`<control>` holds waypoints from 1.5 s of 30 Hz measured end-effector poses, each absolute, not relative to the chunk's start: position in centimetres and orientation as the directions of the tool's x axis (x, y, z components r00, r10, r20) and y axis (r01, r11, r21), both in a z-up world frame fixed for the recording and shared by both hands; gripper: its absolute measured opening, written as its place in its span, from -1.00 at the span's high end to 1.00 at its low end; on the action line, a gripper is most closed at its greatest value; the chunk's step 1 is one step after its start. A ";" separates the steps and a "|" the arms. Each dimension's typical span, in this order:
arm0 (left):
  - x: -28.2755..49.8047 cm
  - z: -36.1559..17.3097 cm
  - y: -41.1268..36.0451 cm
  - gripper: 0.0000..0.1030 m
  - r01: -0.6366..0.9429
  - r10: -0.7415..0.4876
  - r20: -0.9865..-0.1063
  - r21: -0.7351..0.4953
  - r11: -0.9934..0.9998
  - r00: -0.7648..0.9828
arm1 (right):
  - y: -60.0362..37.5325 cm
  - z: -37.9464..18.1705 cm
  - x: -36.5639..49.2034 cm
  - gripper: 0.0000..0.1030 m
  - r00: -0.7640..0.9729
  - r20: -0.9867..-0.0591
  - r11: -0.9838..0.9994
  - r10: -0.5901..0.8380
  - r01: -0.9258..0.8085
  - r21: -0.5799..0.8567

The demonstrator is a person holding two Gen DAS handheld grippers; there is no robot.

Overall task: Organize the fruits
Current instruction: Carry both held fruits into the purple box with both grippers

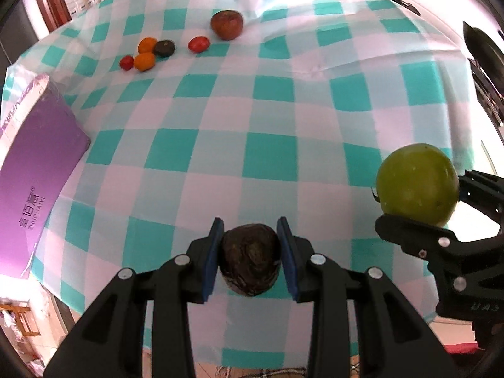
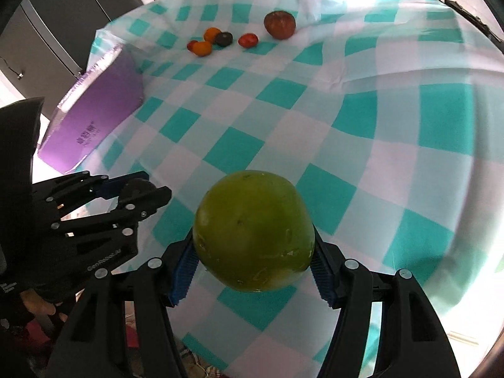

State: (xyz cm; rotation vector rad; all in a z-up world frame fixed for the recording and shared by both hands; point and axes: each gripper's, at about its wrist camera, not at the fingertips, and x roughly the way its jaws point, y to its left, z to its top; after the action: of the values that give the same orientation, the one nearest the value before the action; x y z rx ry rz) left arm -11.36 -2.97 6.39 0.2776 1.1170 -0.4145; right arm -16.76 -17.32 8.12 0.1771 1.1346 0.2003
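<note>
My left gripper (image 1: 251,256) is shut on a dark brown wrinkled fruit (image 1: 250,260), held above the checked tablecloth (image 1: 252,126). My right gripper (image 2: 253,256) is shut on a large green fruit (image 2: 253,231); that green fruit (image 1: 417,184) also shows at the right of the left wrist view. At the far side of the table lie a red-brown apple (image 1: 226,24), a red tomato (image 1: 198,44), a dark round fruit (image 1: 164,48), two oranges (image 1: 144,61) and a small red fruit (image 1: 126,62). In the right wrist view the left gripper (image 2: 138,189) hangs at the left.
A purple box (image 1: 34,173) lies at the table's left edge, also the purple box (image 2: 94,116) in the right wrist view. Dark cabinets (image 2: 53,15) stand behind the table. A hand (image 2: 37,308) shows at the lower left.
</note>
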 end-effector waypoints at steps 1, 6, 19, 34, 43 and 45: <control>-11.8 6.6 -3.3 0.32 0.464 -0.180 -0.909 0.016 0.886 0.376 | -17.4 8.3 -16.8 -0.21 0.412 -0.877 0.968 0.248 -0.065 0.243; -13.0 7.1 -4.2 0.32 0.498 -0.179 -0.905 0.041 0.866 0.386 | -18.3 8.4 -17.6 -0.21 0.421 -0.874 0.967 0.243 -0.040 0.250; -11.2 9.2 -2.6 0.32 0.496 -0.225 -0.874 0.021 0.868 0.431 | -16.7 9.0 -15.7 -0.21 0.421 -0.873 0.968 0.245 -0.052 0.246; 1.8 20.7 19.3 0.32 0.206 -0.225 -0.708 -0.114 0.972 0.669 | -0.9 18.4 1.2 -0.22 0.519 -0.716 0.881 0.466 -0.204 0.426; 8.5 15.7 31.5 0.32 0.065 -0.040 -0.863 -0.009 0.998 0.503 | 14.0 17.2 10.5 -0.22 0.347 -0.808 0.862 0.475 -0.367 0.349; 9.9 14.0 32.2 0.32 0.076 -0.041 -0.902 -0.009 0.997 0.429 | 17.9 15.3 11.8 -0.22 0.263 -0.889 0.868 0.374 -0.436 0.236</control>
State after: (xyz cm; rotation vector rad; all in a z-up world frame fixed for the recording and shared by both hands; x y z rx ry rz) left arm 9.87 32.25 13.97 0.0347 1.1250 -0.0732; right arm 11.84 17.86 15.26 -0.0613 1.1840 0.5481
